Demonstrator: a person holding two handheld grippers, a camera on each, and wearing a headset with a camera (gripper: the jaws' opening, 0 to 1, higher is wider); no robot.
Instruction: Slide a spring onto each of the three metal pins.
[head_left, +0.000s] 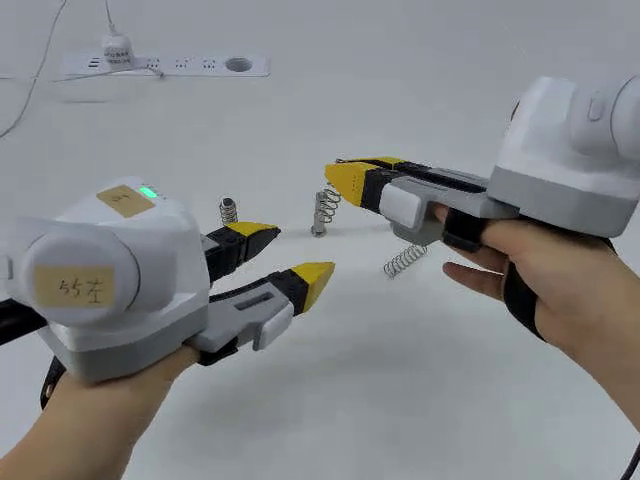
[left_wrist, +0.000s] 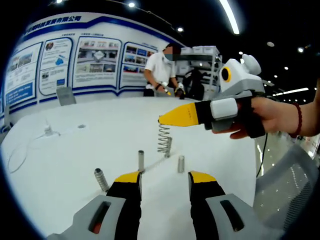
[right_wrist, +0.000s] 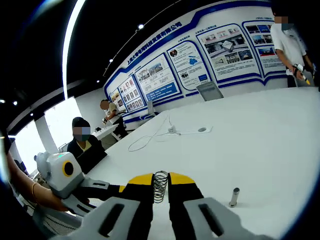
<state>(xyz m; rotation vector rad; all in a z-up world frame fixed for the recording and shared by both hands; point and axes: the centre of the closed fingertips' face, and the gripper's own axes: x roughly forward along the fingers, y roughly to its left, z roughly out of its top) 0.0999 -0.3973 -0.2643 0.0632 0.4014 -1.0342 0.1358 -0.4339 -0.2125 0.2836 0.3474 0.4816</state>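
My right gripper (head_left: 335, 180) is shut on the top of a spring (head_left: 327, 200) that hangs down onto an upright metal pin (head_left: 319, 222); whether the coil is over the pin I cannot tell. From the left gripper view, that spring (left_wrist: 164, 139) dangles under the right gripper (left_wrist: 162, 119). My left gripper (head_left: 285, 252) is open with nothing in it, low at the left. Beyond it stands a pin with a spring on it (head_left: 228, 210). A loose spring (head_left: 403, 260) lies on the table. Ahead of the left gripper (left_wrist: 165, 177) are a bare pin (left_wrist: 141, 160) and a short one (left_wrist: 181, 164).
A white power strip (head_left: 165, 65) with a plugged-in cable lies at the far edge of the white table (head_left: 400, 400). A person (left_wrist: 160, 72) stands beyond the table, and another sits at a desk (right_wrist: 82, 142).
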